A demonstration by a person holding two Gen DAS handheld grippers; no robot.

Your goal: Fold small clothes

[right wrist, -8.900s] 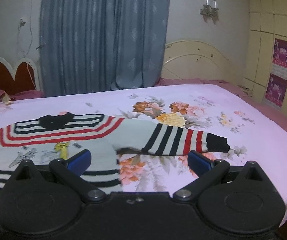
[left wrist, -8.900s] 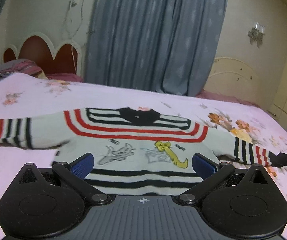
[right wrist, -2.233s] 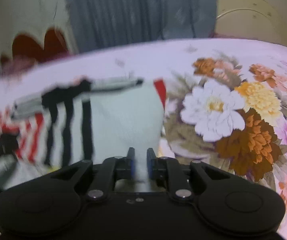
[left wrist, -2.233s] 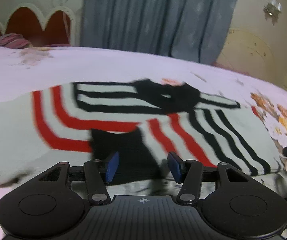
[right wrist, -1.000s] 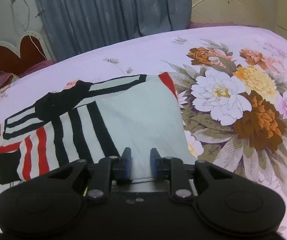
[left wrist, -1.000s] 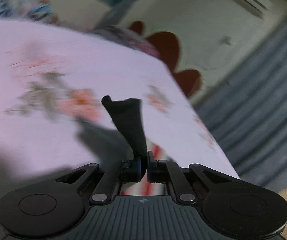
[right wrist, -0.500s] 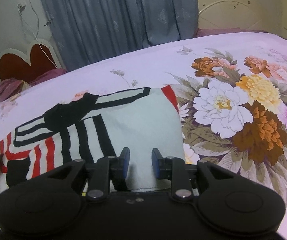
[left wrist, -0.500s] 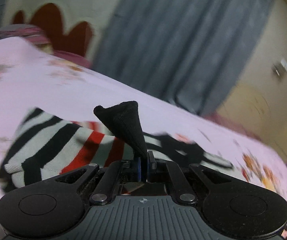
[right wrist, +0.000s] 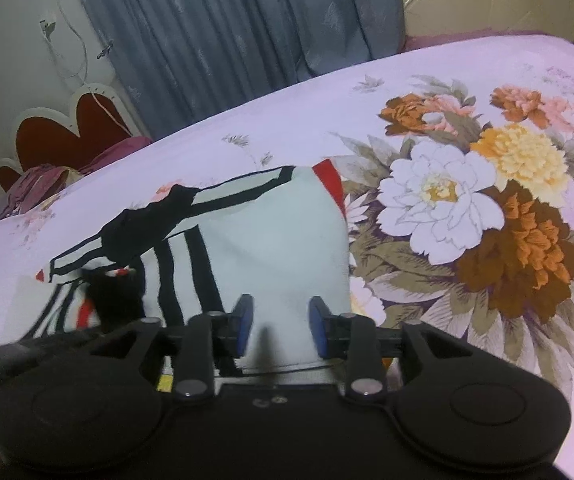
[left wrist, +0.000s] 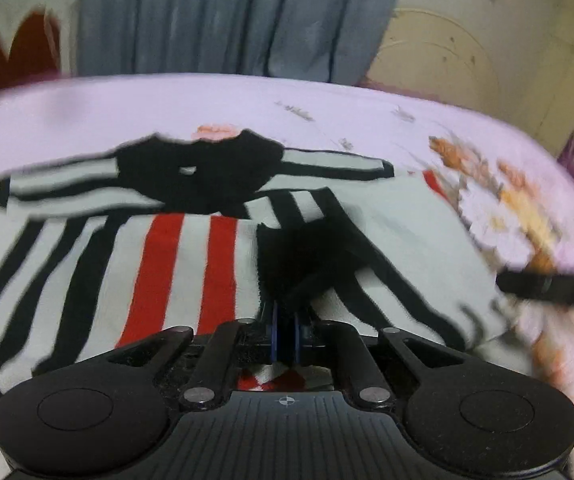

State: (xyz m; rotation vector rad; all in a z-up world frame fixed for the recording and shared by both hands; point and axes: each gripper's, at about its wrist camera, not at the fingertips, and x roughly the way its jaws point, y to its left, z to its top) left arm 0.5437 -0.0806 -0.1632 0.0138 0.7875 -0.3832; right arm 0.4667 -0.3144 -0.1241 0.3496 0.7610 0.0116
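Note:
A white sweater (left wrist: 183, 264) with black and red stripes and a black collar (left wrist: 203, 176) lies on the bed. My left gripper (left wrist: 285, 332) is shut on the black cuff (left wrist: 287, 264) of the left sleeve, which it holds across the sweater's chest. The right gripper (right wrist: 281, 326) hovers over the folded right side of the sweater (right wrist: 271, 248). Its jaws are opening, and white cloth lies under the gap without the pads pressing on it. The same cuff (right wrist: 115, 296) shows blurred at the left of the right wrist view.
The bed wears a pink sheet (right wrist: 467, 92) with large printed flowers (right wrist: 443, 200) to the right of the sweater. Behind it stand a red heart-shaped headboard (right wrist: 71, 132), a blue-grey curtain (right wrist: 227, 32) and a cream bed end (left wrist: 439, 56).
My left gripper has swung in from the left with the black cuff and brought the sleeve over the sweater's body. The right jaws have widened and let go of the folded cloth.

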